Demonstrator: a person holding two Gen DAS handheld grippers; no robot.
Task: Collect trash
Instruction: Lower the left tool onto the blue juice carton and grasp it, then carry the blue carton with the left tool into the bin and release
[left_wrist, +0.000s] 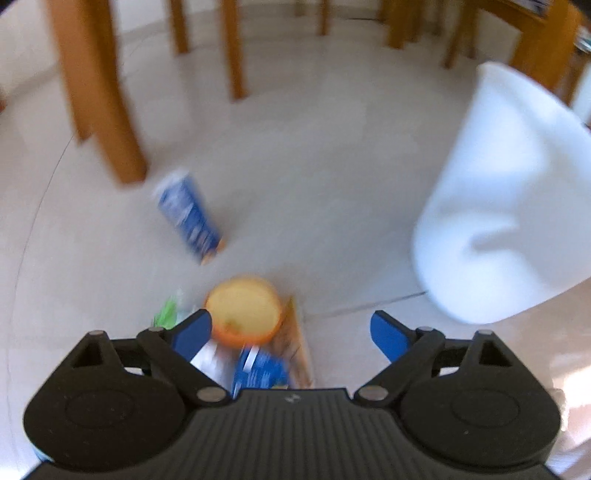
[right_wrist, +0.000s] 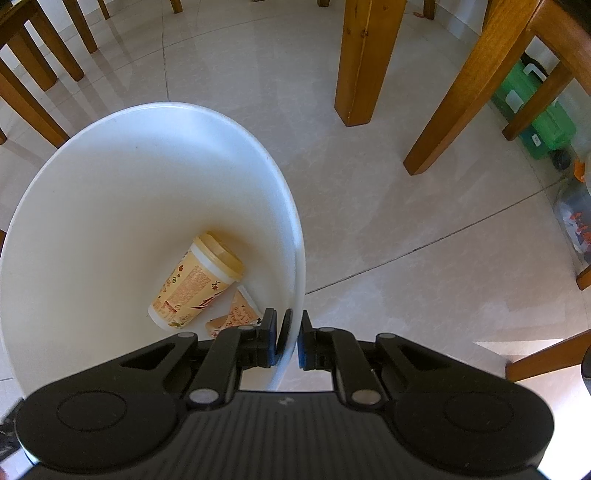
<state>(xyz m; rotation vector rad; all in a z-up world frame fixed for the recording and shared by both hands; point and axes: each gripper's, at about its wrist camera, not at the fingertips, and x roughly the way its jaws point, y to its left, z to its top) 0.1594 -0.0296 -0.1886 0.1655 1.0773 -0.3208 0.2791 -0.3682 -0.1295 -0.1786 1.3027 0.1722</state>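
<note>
Trash sits on the floor (left_wrist: 295, 166): an orange cup (left_wrist: 243, 314), a blue carton (left_wrist: 190, 218). Left hand-held gripper (left_wrist: 291, 332) hangs wide open above the cup, empty. Right hand-held gripper (right_wrist: 289, 341) pinches the white bin (right_wrist: 110, 192) rim; a cup (right_wrist: 195, 280) lies inside.

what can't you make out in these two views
- Left wrist view: motion blur smears the print on the blue carton and the trash under the orange cup.
- Left wrist view: the left gripper body covers the near part of that pile.
- Right wrist view: the cup and right gripper partly hide the wrapper in the bin.
</note>
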